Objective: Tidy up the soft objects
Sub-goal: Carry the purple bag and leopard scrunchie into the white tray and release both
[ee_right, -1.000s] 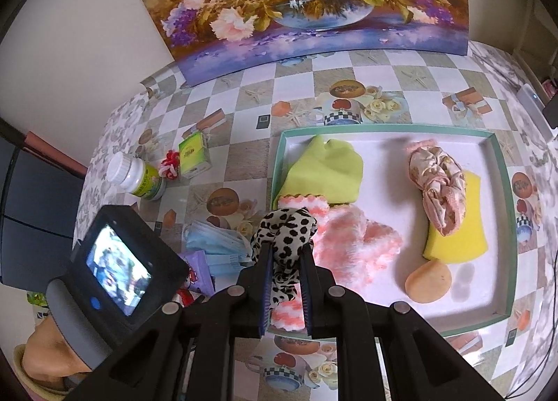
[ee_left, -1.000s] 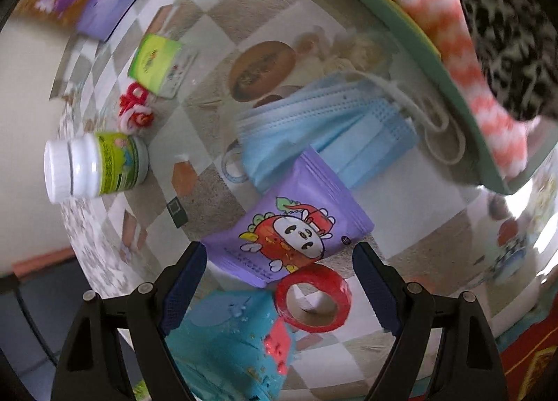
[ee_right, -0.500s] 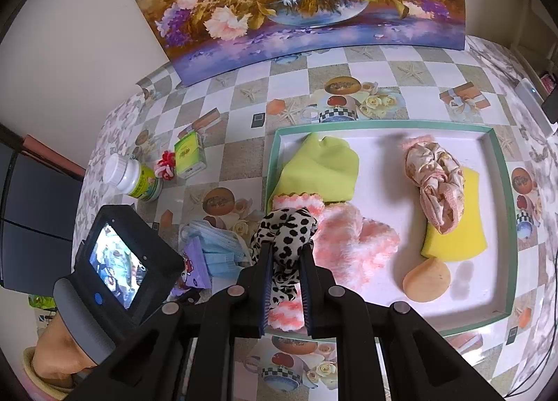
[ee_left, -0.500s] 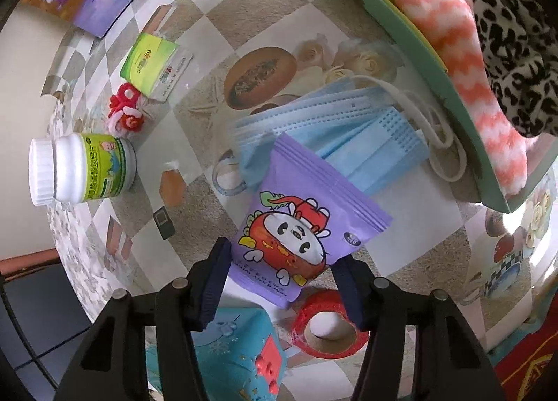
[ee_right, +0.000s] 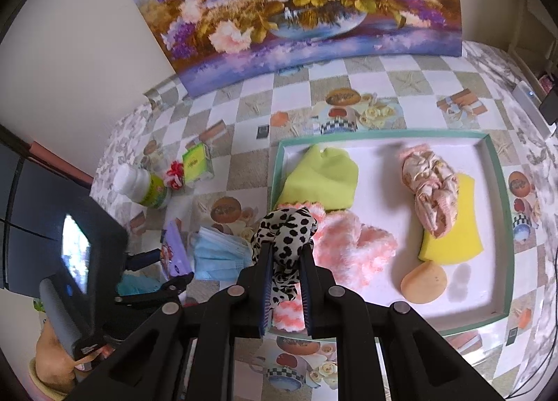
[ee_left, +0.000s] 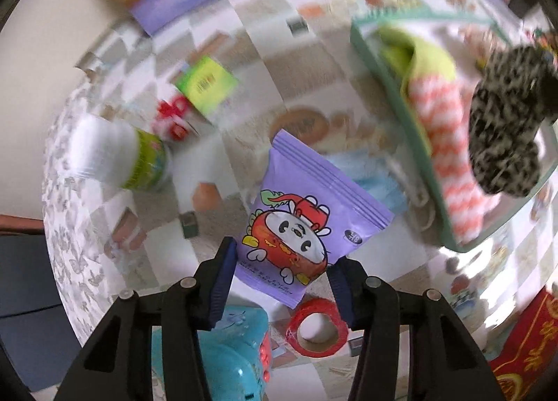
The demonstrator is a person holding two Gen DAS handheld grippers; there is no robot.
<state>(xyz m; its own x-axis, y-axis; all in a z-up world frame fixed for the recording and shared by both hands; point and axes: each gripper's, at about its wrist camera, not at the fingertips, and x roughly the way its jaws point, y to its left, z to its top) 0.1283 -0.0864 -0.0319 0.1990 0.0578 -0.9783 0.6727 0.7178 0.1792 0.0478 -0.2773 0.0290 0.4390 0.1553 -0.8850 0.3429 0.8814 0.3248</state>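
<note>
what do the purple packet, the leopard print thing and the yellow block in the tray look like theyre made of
Purple packet: looks like thin plastic film, smooth, with crimped seal lines along its top edge. Leopard print thing: soft woven fabric, seemingly matte; it bunches and drapes in the right gripper. Yellow block: probably foam sponge, matte, with a thick squared slab shape.

Purple snack pouch [ee_left: 307,212]: small dark oval stamp, prob. "8H" upside down; other print too blurred.
</note>
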